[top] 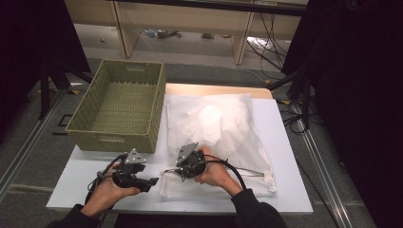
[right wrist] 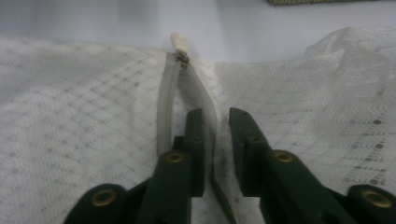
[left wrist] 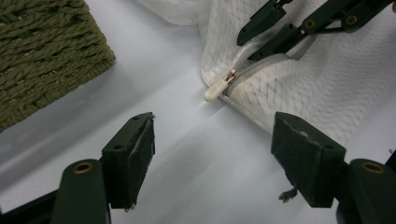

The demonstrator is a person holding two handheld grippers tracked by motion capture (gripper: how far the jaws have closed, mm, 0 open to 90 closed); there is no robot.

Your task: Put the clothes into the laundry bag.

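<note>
White mesh laundry bag (top: 223,142) lies flat on the white table (top: 285,190), right of centre, bulging with something white and soft inside. Its near left corner carries the zipper.

Woven olive basket (top: 116,107) sits at the table's far left, just beside the bag's left edge; whether they touch cannot be told.

Right gripper (right wrist: 216,116): in the high view it sits on the bag's near left part, held in the person's right hand (top: 216,173). In the right gripper view its jaws stand close together with a narrow gap, one side of the grey zipper tape (right wrist: 210,112) running between them. One jaw lies against the tape; whether both pads actually pinch it cannot be told. The left gripper view shows the same jaws nearly together at the zipper line.

Zipper pull (left wrist: 215,91): cream tab on a small metal slider, at the bag's corner, pointing out over bare table. It is beyond the right gripper's tips, not touched.

Left gripper (left wrist: 212,144): jaws spread wide, nothing between them, over bare table. The zipper pull lies ahead of them, apart. Left hand (top: 107,192) holds it near the table's front edge, just in front of the basket.
</note>
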